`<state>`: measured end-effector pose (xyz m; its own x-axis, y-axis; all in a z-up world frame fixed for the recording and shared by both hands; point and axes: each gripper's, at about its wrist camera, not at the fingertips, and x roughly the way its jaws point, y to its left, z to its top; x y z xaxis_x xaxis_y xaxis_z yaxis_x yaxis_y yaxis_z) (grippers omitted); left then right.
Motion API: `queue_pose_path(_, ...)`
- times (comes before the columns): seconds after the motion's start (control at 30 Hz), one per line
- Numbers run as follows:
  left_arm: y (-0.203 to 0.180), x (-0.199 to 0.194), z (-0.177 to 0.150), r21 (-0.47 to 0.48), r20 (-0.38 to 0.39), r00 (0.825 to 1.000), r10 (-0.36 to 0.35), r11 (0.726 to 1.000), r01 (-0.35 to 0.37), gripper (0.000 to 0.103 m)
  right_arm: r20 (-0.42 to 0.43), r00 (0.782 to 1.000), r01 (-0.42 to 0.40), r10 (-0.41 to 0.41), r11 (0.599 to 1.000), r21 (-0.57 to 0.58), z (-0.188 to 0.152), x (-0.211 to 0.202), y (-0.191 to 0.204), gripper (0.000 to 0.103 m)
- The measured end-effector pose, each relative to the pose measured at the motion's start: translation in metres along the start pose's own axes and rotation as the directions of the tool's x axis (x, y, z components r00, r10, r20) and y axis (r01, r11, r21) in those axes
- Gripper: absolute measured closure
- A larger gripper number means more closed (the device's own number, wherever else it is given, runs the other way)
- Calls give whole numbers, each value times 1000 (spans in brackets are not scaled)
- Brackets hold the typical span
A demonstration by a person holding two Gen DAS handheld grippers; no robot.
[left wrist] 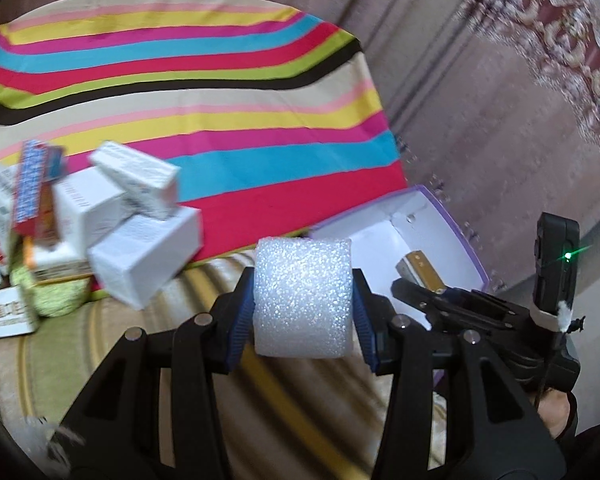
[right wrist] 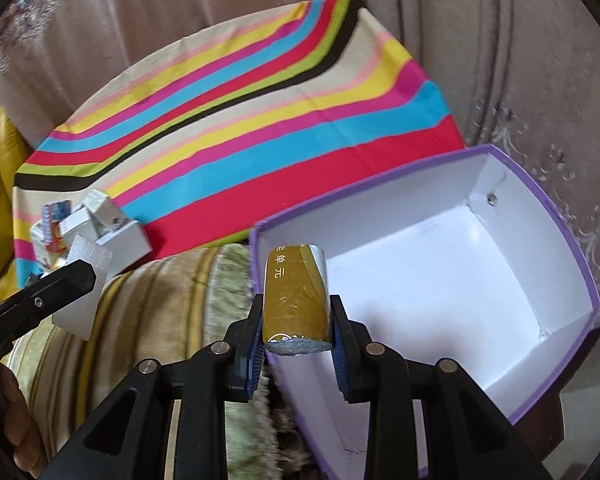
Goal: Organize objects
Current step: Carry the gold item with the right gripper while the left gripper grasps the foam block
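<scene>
The left gripper (left wrist: 304,300) is clamped on a white foam block (left wrist: 303,298), held in the air over the striped cushion (left wrist: 204,364) and short of the box (left wrist: 466,240). The right gripper (right wrist: 297,328) is clamped on a gold pack (right wrist: 294,292), which sits just above the near-left wall of the open purple-rimmed box (right wrist: 572,248). The box is white inside and looks empty. The likeliest slip, I judge, is the pack catching on that near wall if it drops too soon, tipping the light box or knocking it off its perch. The foam is soft and could squash or twist out of the pads. The two grippers are close together, so both heading for the box at once could clash. The box floor offers wide open room toward its far right corner. To the left, a loose heap of cartons (left wrist: 112,216) lies on the striped cloth (left wrist: 228,140), near enough for a swing to topple it
</scene>
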<state>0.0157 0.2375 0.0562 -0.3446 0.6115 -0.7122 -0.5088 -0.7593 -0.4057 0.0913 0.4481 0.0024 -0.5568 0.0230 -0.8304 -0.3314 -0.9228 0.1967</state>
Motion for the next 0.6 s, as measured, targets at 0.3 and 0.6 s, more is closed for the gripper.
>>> queue_pose_path(0.3,-34,35,5,63,-71,996,-53,996,58,53,-18,995,104,-103,993,59,-2,2,-28,72)
queue_pose_path(0.6,-56,59,11,83,-105,987,-123,988,132,43,-30,988,155,-153,982,110,-4,3,-46,62)
